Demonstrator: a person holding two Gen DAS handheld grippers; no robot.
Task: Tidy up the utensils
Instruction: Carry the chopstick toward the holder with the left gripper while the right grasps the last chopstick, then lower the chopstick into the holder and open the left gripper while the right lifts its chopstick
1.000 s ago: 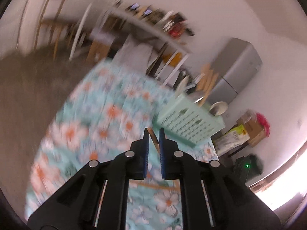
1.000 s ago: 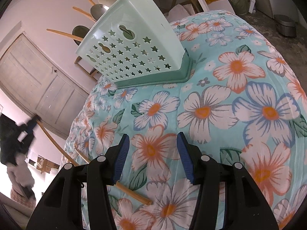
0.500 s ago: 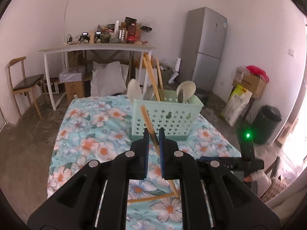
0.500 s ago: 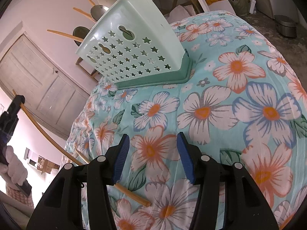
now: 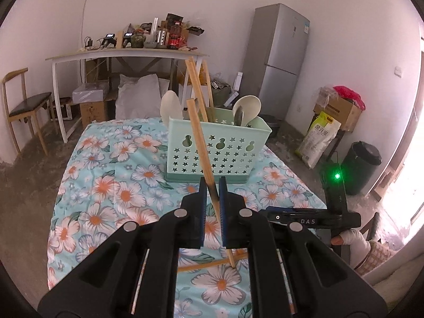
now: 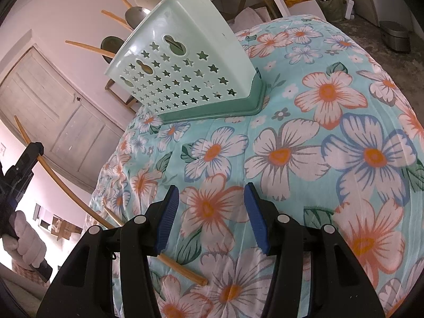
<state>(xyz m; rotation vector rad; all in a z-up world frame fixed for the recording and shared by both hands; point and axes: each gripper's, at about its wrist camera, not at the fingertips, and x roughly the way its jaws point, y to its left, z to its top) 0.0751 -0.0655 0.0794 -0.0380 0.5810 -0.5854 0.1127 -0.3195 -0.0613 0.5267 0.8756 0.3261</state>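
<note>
My left gripper point(image 5: 212, 185) is shut on a wooden chopstick point(image 5: 199, 143) and holds it nearly upright above the floral tablecloth, in front of the mint green utensil basket point(image 5: 217, 143). The basket holds spoons point(image 5: 246, 108) and other chopsticks point(image 5: 204, 79). A second chopstick point(image 5: 209, 263) lies on the cloth below the left gripper. My right gripper point(image 6: 209, 209) is open and empty, low over the cloth, with the basket point(image 6: 185, 63) ahead of it. The loose chopstick point(image 6: 182, 266) lies just left of its fingers. The left gripper with its chopstick point(image 6: 53, 177) shows at far left.
The table point(image 5: 87, 185) carries a floral cloth. Behind it stand a white desk point(image 5: 124, 53) with clutter, a chair point(image 5: 23, 108), a fridge point(image 5: 281, 61), boxes and a bin point(image 5: 364, 167). The right gripper's body point(image 5: 312, 218) sits at the table's right edge.
My left gripper has swung from a tilted, blurred view to level, facing the basket, with the chopstick still held and now nearly upright. The right gripper has not moved.
</note>
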